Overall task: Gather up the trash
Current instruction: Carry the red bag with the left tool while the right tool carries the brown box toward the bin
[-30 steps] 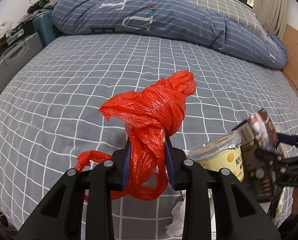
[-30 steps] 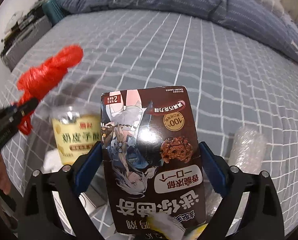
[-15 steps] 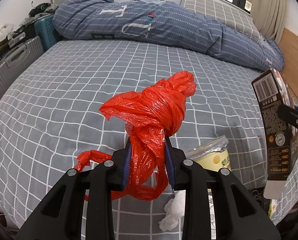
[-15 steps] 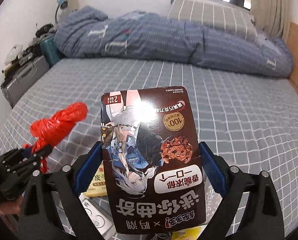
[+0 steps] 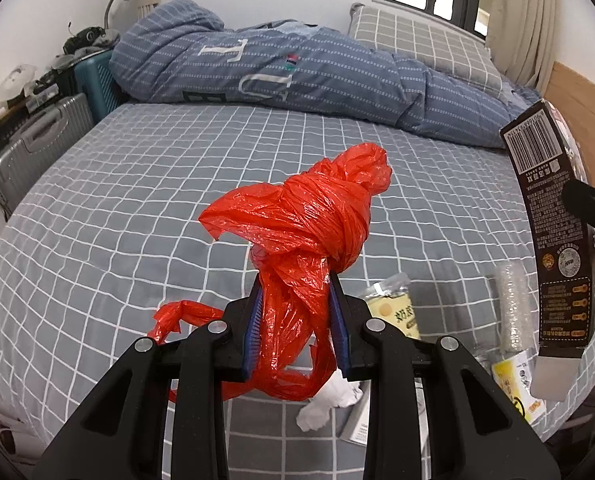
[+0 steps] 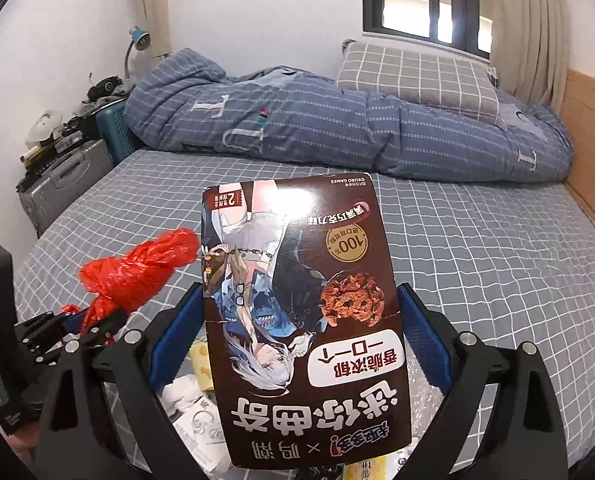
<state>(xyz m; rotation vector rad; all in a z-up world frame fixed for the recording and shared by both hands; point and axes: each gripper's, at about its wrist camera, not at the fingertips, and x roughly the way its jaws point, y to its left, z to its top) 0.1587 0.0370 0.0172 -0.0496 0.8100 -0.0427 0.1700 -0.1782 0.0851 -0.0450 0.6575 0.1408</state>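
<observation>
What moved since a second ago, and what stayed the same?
The right gripper lifted the brown cookie box up off the bed; in the right wrist view more wall and window now show. The left gripper rose a little too. Nothing was grabbed or dropped: the left still squeezes the red plastic bag. The yellow cup, white tissue and bubble wrap stayed on the bed.

Bed: grey sheet with white grid lines (image 5: pixel 137 200)
Duvet: blue striped, bunched at the head (image 5: pixel 297 76)
Pillow: grey checked (image 6: pixel 417 76)
Suitcase: silver hard-shell, beside the bed (image 5: pixel 33 148)
</observation>
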